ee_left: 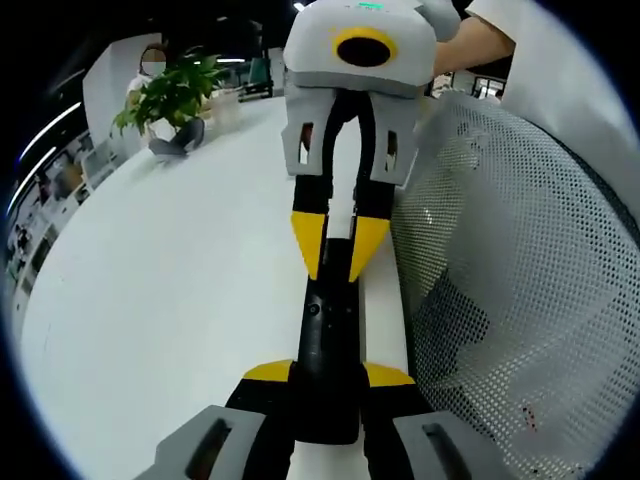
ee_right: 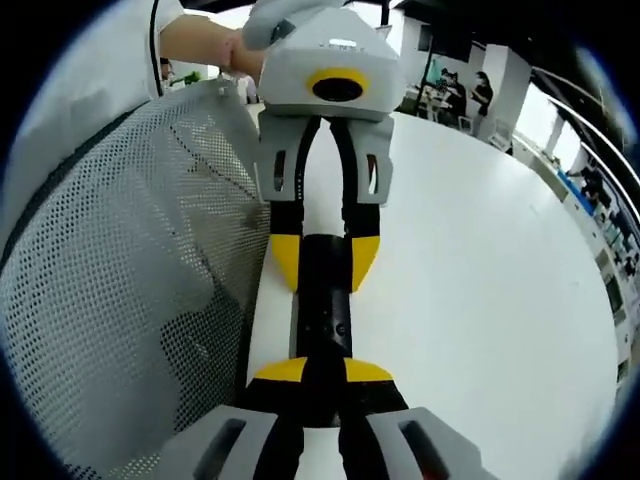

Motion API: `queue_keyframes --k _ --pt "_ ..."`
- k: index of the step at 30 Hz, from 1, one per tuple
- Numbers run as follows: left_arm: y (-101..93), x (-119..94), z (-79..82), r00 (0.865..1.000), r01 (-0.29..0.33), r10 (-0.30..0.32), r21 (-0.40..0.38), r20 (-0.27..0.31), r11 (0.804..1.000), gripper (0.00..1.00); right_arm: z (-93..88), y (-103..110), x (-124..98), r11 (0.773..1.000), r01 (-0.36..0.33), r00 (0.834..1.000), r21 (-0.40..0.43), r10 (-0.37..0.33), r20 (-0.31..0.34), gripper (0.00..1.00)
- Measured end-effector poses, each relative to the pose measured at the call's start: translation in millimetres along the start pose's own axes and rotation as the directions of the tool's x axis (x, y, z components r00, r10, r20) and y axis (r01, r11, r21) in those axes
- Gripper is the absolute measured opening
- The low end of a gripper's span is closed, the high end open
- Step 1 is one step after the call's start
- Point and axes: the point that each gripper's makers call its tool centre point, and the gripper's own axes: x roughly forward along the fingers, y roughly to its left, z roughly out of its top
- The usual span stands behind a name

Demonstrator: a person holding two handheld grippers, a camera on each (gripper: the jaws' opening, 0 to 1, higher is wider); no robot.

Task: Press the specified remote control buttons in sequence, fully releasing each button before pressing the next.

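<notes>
Left gripper (ee_left: 327, 375) gripping remote (ee_left: 328, 340), lengthwise between grippers

White table (ee_left: 180, 300): surface bare across the left gripper view from 7 to 11 o'clock. Potted green plant (ee_left: 172, 88) stands near the far edge at 11 o'clock; a dark object (ee_left: 178, 140) lies just beside its base, identity unclear. Grey perforated mesh panel (ee_left: 510, 290) occupies 1 to 5 o'clock. In the right gripper view, the same mesh (ee_right: 120, 290) sits at 7 to 10 o'clock. People stand (ee_right: 470, 95) in the background office at 1 o'clock.
</notes>
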Motion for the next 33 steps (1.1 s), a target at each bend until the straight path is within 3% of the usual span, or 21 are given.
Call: queue_keyframes --k 3,6,10,14,20,28,33 --pt "0.1 0.6 0.2 1.000 0.002 -0.002 0.008 -0.015 1.000 0.24 2.2 -1.3 0.3 1.000 -0.029 0.995 -0.006 0.028 -0.096 0.07" --pt "0.0 0.4 -0.1 1.000 0.002 -0.002 0.007 -0.017 1.000 0.24 3.6 -3.4 0.0 0.999 -0.030 0.995 0.031 0.033 -0.098 0.07" --pt "0.1 0.3 -0.1 1.000 0.000 0.000 0.005 -0.015 1.000 0.24 2.7 -2.6 -2.6 0.998 -0.010 0.999 0.065 0.013 -0.046 0.07" --pt "0.1 0.3 -0.2 1.000 -0.001 0.001 0.003 -0.018 1.000 0.24 4.3 -3.7 -4.7 0.996 0.030 0.995 0.083 -0.038 0.093 0.07" --pt "0.5 0.4 -0.3 1.000 -0.005 0.005 -0.002 -0.012 1.000 0.24 4.1 -2.1 -4.4 0.995 0.046 0.992 0.086 -0.056 0.116 0.06" --pt "0.9 0.8 0.4 1.000 -0.006 0.006 -0.003 -0.007 1.000 0.24 6.8 -0.9 -1.2 0.999 0.037 0.999 0.006 -0.037 0.003 0.05" --pt "0.9 0.6 0.4 1.000 -0.006 0.006 -0.001 -0.007 1.000 0.24 7.1 -2.6 1.7 1.000 0.015 0.996 0.012 -0.014 -0.087 0.04"
